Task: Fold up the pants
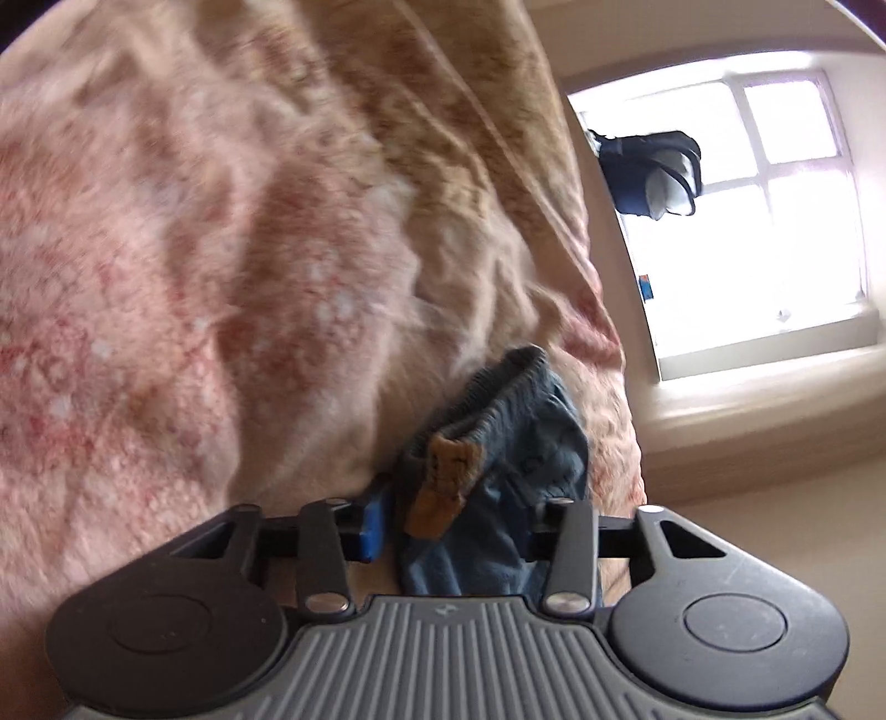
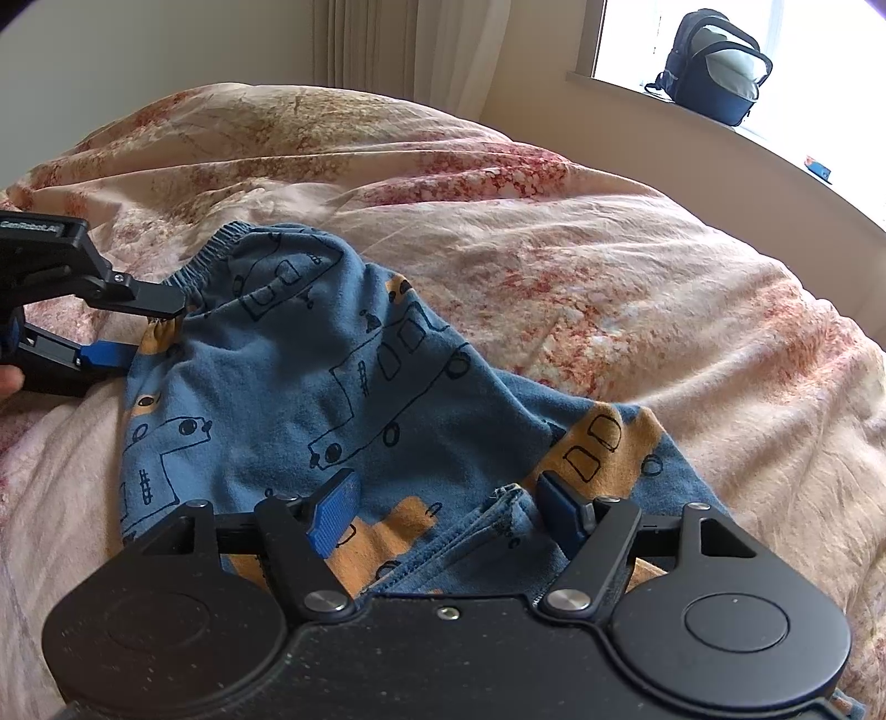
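Small blue pants (image 2: 310, 354) with drawn cars and orange patches lie crumpled on the bed. In the right wrist view my left gripper (image 2: 138, 329) is at their elastic waistband corner (image 2: 221, 249), one finger above it and one below. In the left wrist view the bunched waistband (image 1: 515, 443) sits between the fingers of the left gripper (image 1: 459, 515). A gap shows beside the blue pad (image 1: 368, 520), and cloth hides the other fingertip. My right gripper (image 2: 448, 509) stands open low over the leg end, its pads on either side of a hem fold (image 2: 504, 498) without pressing it.
A wrinkled pink floral bed cover (image 2: 609, 266) lies under everything. A dark backpack (image 2: 714, 66) and a small blue object (image 2: 819, 166) rest on the window sill at the far right. A curtain (image 2: 387, 44) hangs behind the bed.
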Demonstrator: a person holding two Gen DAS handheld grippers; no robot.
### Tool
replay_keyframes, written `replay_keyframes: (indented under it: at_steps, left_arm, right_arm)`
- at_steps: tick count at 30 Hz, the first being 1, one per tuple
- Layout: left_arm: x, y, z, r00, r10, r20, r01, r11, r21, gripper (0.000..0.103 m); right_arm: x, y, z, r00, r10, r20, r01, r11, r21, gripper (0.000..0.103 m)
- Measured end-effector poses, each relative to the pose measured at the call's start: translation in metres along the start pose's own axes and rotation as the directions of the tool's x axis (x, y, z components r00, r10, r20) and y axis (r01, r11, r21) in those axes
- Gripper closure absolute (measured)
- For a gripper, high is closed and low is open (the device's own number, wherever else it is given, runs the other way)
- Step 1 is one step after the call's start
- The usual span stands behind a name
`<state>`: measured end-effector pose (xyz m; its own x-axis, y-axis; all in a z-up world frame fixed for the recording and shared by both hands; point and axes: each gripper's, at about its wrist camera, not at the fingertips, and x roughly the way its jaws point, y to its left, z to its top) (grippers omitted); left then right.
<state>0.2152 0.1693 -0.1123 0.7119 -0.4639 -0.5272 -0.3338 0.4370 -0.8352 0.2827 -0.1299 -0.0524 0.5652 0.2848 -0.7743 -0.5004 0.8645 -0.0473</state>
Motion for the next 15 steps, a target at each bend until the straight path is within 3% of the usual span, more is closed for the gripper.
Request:
replay_keyframes:
  at_steps: [5,9,12,15]
  left_arm:
    - [0.005,-0.003,0.001,1.0,0.014,0.007,-0.014,0.999,0.039,0.074]
    - [0.002,-0.019,-0.005,0.997,0.06,0.055,-0.067,0.988,0.136,0.082]
    - [-0.003,-0.037,-0.015,0.987,0.108,0.119,-0.138,0.951,0.277,0.086]
    - [-0.005,-0.054,-0.027,0.974,0.131,0.182,-0.195,0.894,0.402,0.087]
  right_arm:
    - [0.0,0.002,0.0,1.0,-0.005,-0.005,0.005,1.0,-0.006,0.029]
    - [0.001,0.003,0.0,1.0,-0.009,-0.007,0.008,1.0,-0.009,0.029]
    - [0.002,0.005,0.001,1.0,-0.017,-0.011,0.017,1.0,-0.015,0.029]
    - [0.002,0.007,0.002,0.999,-0.031,-0.019,0.03,0.999,-0.023,0.028]
